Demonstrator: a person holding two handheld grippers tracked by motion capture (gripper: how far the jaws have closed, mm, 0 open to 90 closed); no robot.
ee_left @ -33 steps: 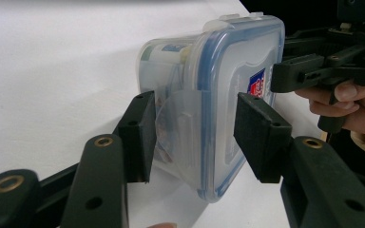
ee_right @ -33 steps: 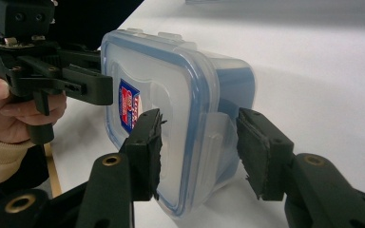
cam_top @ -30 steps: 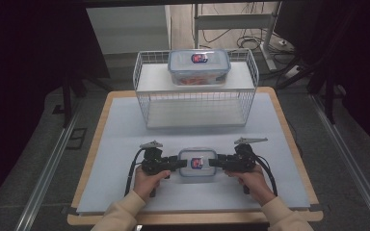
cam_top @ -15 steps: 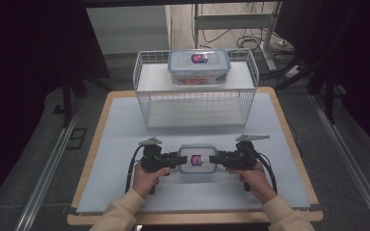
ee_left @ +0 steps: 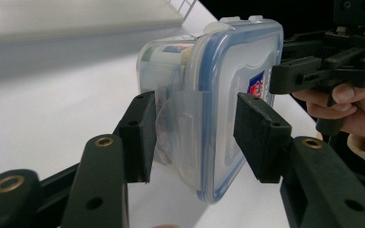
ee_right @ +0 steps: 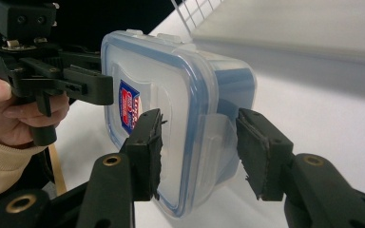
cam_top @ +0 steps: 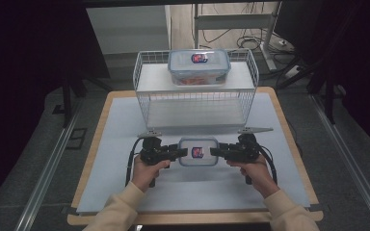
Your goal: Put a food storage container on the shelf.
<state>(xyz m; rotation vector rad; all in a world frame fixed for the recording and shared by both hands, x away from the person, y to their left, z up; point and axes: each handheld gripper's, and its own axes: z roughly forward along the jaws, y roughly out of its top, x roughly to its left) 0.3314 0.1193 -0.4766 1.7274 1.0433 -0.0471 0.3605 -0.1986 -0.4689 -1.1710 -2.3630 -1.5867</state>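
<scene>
A small clear container (cam_top: 198, 151) with a blue-sealed lid and a red-and-blue label is held between my two grippers over the front half of the white table. My left gripper (cam_top: 183, 153) clamps its left end and my right gripper (cam_top: 214, 151) its right end. In the left gripper view my gripper (ee_left: 192, 137) has one jaw on the lid and one under the base, across the latch flap of the container (ee_left: 209, 95). The right gripper view shows the same hold by my right gripper (ee_right: 197, 152) on the container (ee_right: 171, 95), with the left gripper (ee_right: 95, 88) at the far end.
A white wire rack (cam_top: 196, 103) stands at the back of the table (cam_top: 115, 144). A second, larger lidded container (cam_top: 199, 66) sits on its top shelf. The space under that shelf is open toward me. Dark floor and metal rails flank the table.
Both grippers, with the small container between them, have moved away from the person toward the wire rack. The hold on both ends looks the same.
</scene>
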